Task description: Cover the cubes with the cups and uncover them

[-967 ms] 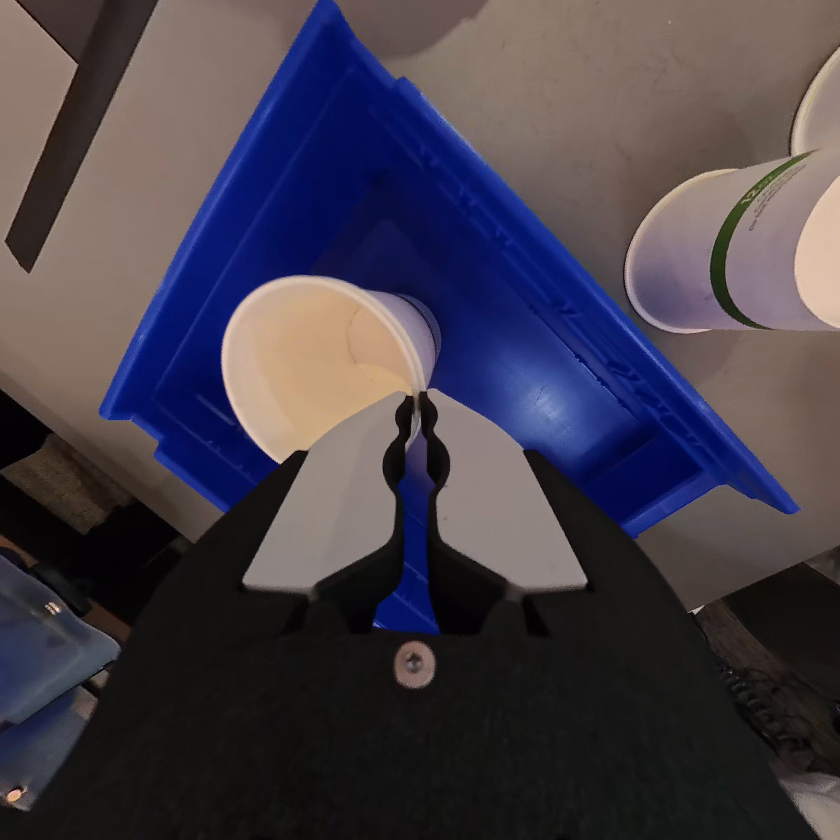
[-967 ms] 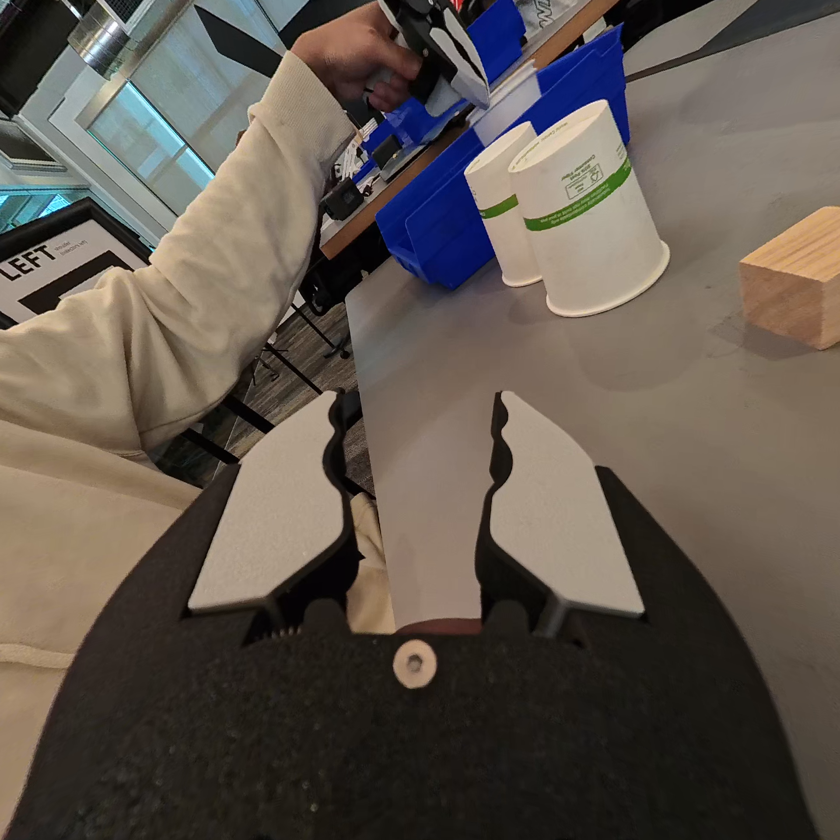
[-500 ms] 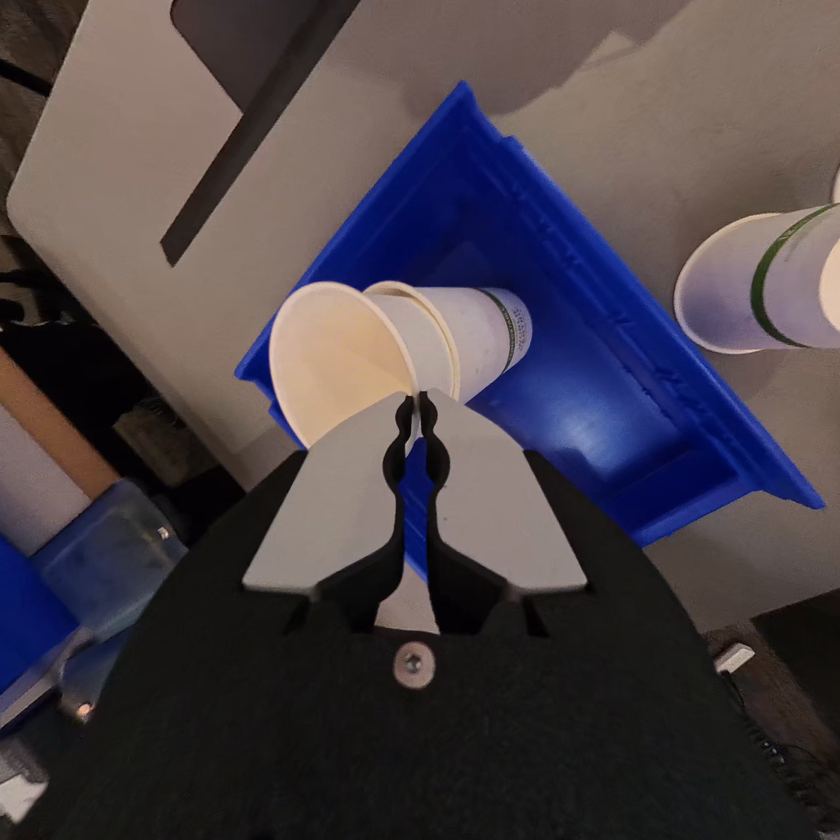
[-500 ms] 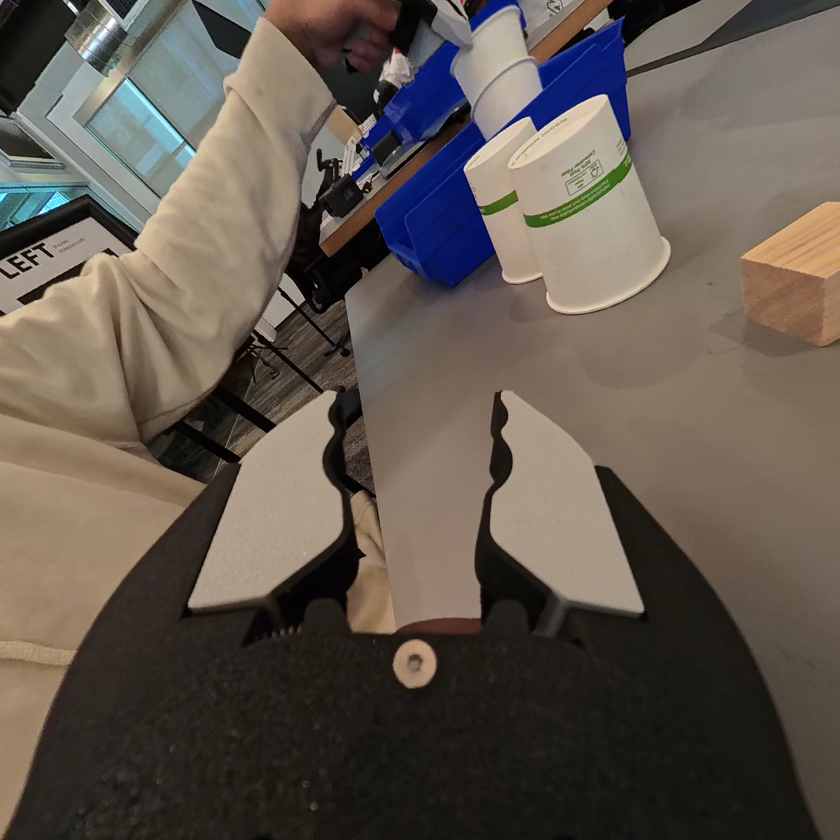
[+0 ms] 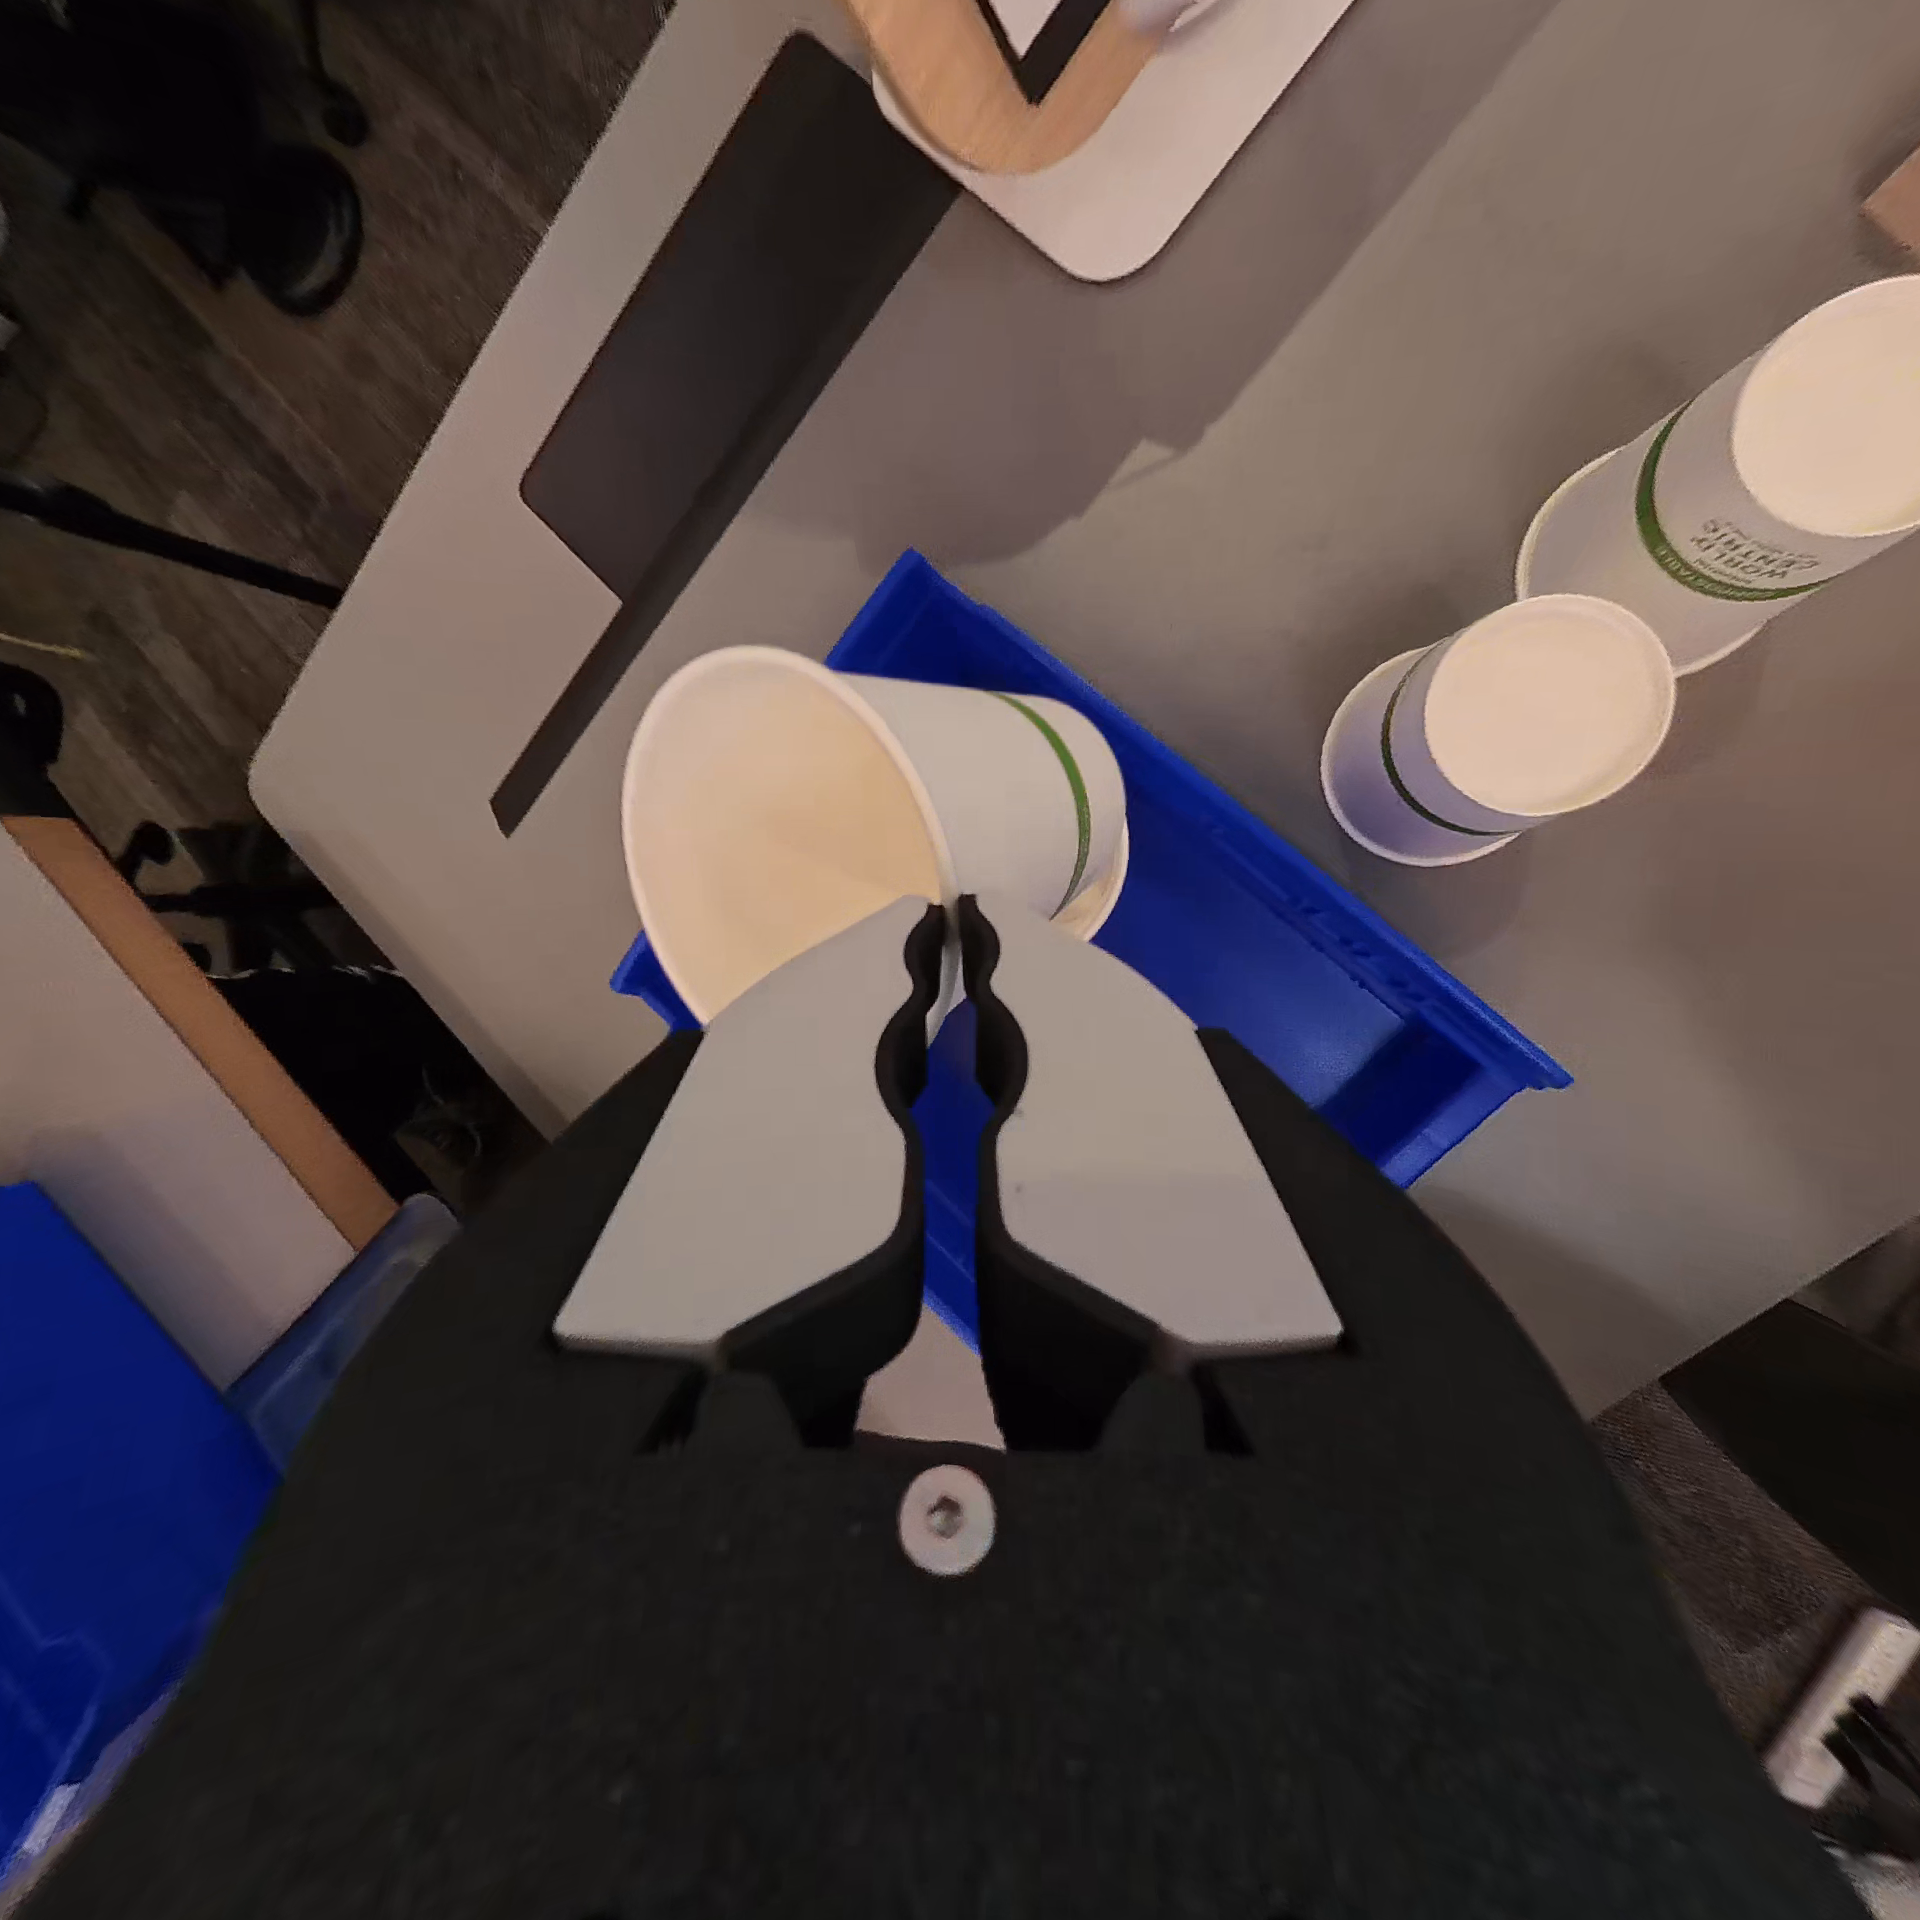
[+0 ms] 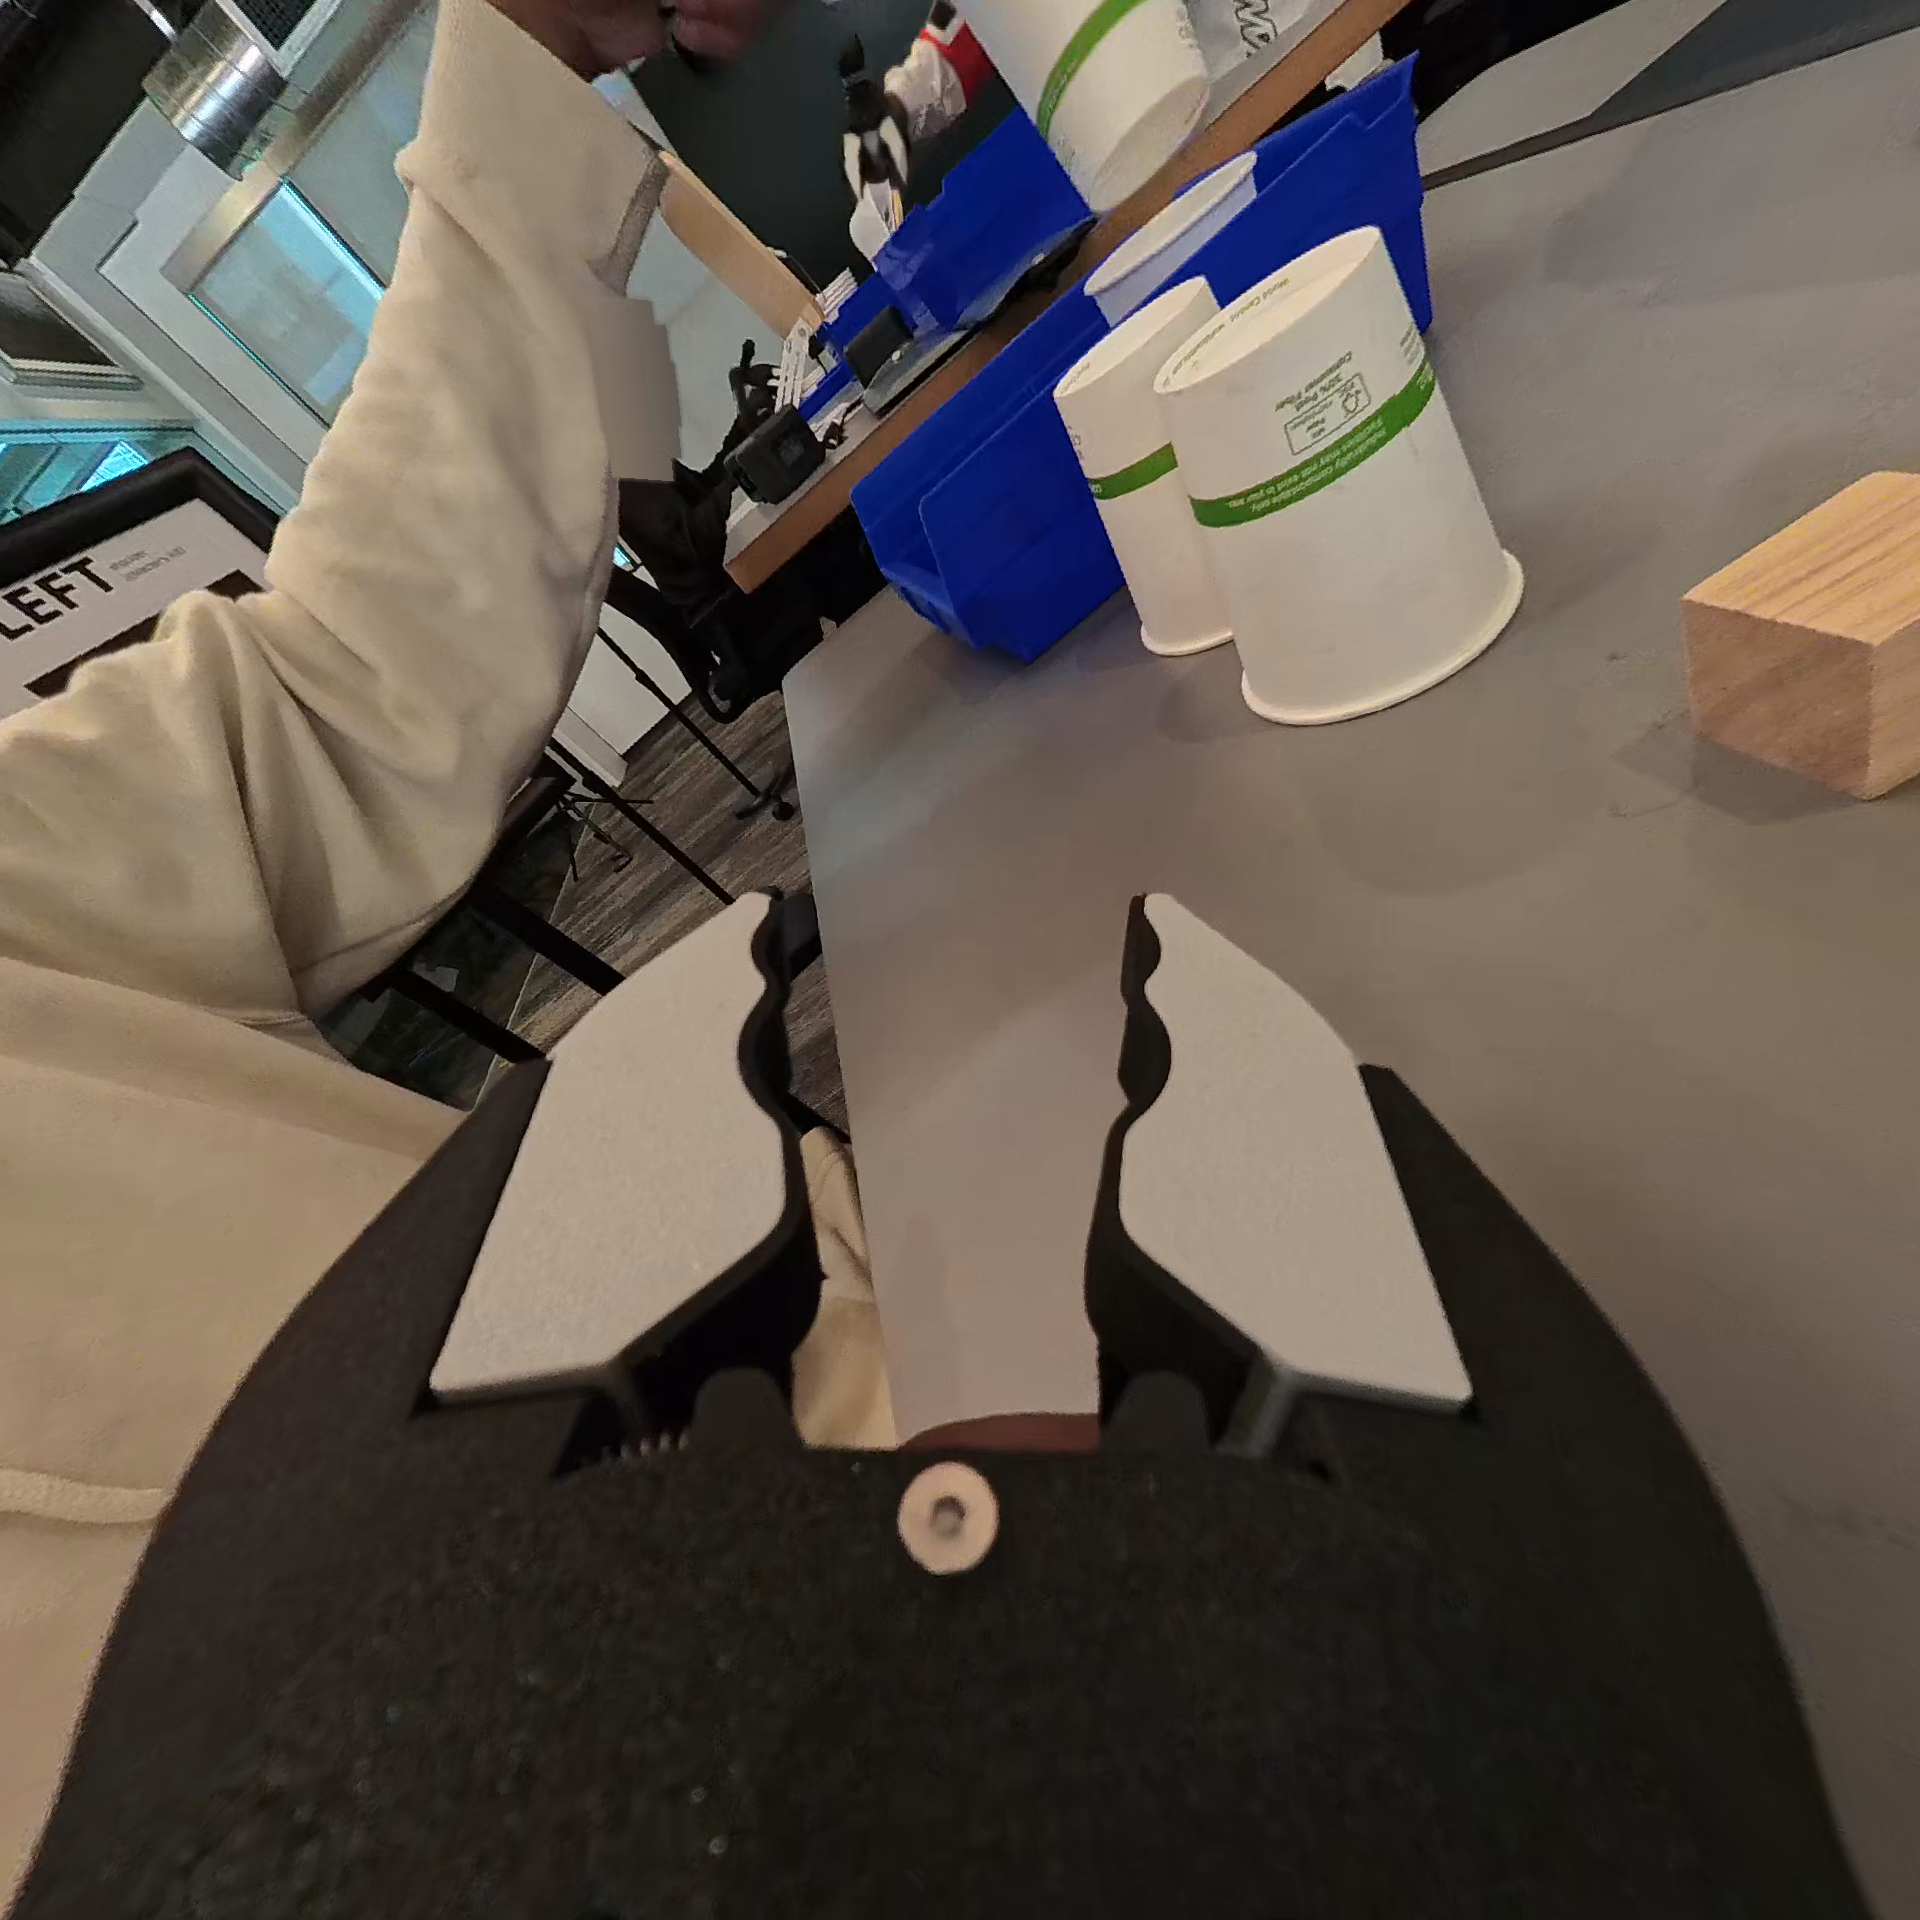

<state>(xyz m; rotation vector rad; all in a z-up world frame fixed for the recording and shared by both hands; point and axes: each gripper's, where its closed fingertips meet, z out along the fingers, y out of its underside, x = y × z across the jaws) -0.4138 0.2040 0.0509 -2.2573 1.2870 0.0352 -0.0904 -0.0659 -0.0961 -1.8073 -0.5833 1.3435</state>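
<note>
My left gripper [image 5: 951, 909] is shut on the rim of a white paper cup [image 5: 862, 800] with a green band. It holds the cup tilted, high above the blue bin [image 5: 1299, 935]. The right wrist view shows this cup [image 6: 1112, 94] at the top. Two more cups stand upside down on the grey table, a near one [image 6: 1351, 540] and a far one [image 6: 1132, 488]; the left wrist view shows them too [image 5: 1496, 738]. A wooden cube [image 6: 1808, 655] sits uncovered to their right. My right gripper [image 6: 951, 914] is open and empty, low over the table.
Another cup's rim [image 6: 1174, 234] shows inside the blue bin [image 6: 997, 540]. A person's cream sleeve [image 6: 364, 623] fills the left of the right wrist view. The table edge [image 6: 821, 831] runs just left of my right gripper. Other tables and blue bins stand behind.
My left gripper has risen with the cup, well clear of the blue bin. A second cup nested on it half a second ago has dropped away. My right gripper has not moved.
</note>
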